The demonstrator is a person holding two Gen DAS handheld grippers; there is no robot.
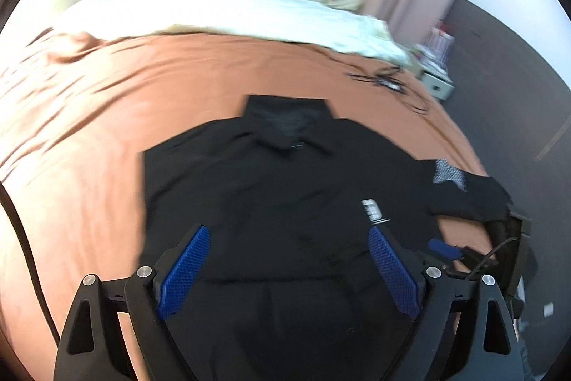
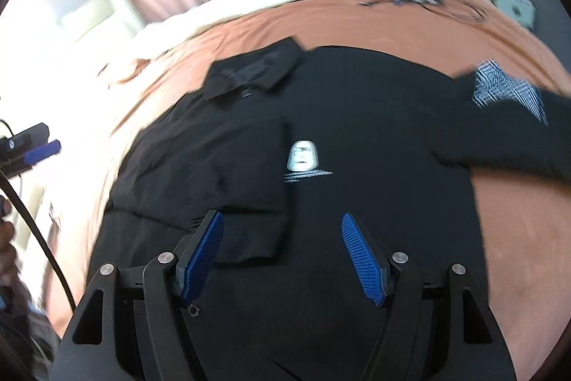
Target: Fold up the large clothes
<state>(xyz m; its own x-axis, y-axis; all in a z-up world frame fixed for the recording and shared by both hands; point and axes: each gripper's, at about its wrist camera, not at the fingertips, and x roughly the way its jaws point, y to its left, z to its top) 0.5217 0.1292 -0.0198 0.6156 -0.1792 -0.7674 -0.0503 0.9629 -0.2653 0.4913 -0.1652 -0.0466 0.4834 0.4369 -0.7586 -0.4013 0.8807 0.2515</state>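
Left hand-held gripper (image 1: 289, 240) and right hand-held gripper (image 2: 282, 227), both spread wide and holding nothing, poised over a black shirt (image 1: 271, 188) lying flat on the bed (image 1: 89, 116). One side panel appears already folded inward; the sleeve with the white pattern (image 2: 506, 95) lies out over the brown sheet. Judged next: pinch that sleeve near shoulder and cuff together, lift low, carry it straight across, and smooth before releasing to avoid bunching.
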